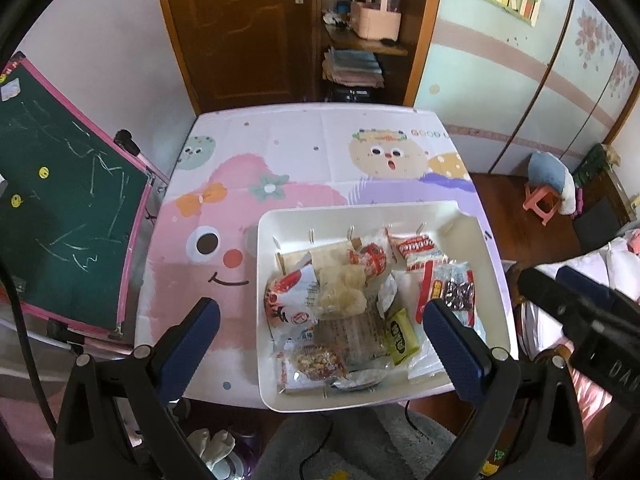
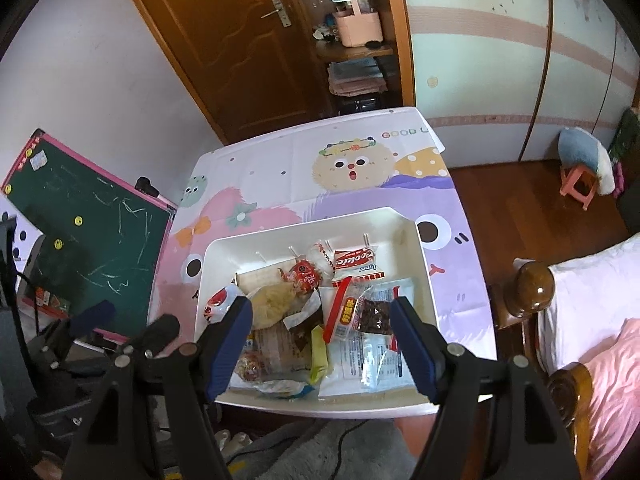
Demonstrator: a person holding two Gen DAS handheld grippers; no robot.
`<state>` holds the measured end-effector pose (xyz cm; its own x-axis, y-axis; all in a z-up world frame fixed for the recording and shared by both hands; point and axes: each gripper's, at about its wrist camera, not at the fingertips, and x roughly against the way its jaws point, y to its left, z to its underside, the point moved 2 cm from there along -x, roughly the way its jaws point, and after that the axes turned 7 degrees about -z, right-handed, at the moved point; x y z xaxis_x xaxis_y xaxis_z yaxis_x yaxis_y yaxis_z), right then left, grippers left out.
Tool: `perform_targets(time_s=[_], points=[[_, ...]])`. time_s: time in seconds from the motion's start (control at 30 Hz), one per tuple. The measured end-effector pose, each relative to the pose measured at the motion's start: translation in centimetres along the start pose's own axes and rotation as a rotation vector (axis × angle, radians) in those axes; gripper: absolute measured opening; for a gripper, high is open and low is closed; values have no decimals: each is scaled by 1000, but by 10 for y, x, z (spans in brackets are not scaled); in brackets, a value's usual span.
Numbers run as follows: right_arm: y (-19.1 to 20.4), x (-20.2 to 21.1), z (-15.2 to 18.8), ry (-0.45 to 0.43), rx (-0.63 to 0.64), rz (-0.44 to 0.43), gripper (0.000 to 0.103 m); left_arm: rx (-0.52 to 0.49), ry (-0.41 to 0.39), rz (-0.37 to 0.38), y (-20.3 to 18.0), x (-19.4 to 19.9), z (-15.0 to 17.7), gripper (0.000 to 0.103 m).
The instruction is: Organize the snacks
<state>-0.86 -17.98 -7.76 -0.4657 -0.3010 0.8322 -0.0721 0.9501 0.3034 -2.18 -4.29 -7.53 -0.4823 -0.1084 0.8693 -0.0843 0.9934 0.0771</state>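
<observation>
A white bin (image 1: 267,384) (image 2: 208,264) sits at the near right of the table and holds several snack packets. Among them are a red-and-white packet (image 1: 290,300) (image 2: 218,302), a pale crisp bag (image 1: 340,292) (image 2: 276,300), a yellow-green packet (image 1: 402,338) (image 2: 319,356), a dark dried-fruit packet (image 1: 458,290) (image 2: 376,316) and a red wafer packet (image 1: 416,246) (image 2: 354,258). My left gripper (image 1: 322,328) is open and empty above the bin's near side. My right gripper (image 2: 320,332) is open and empty above the bin.
The table has a cartoon cloth (image 1: 280,168) (image 2: 280,160). A green chalkboard (image 1: 60,216) (image 2: 92,236) leans at the left. A bed with a wooden post (image 2: 536,288) stands right. A pink stool (image 1: 542,200) (image 2: 578,186) is on the floor. The door and shelf are behind.
</observation>
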Motion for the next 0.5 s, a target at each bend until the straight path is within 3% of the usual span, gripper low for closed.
perform_targets(time_s=[0.5], points=[[10, 21, -6, -56, 30, 47, 72, 5, -74, -7, 0, 28, -11, 101]])
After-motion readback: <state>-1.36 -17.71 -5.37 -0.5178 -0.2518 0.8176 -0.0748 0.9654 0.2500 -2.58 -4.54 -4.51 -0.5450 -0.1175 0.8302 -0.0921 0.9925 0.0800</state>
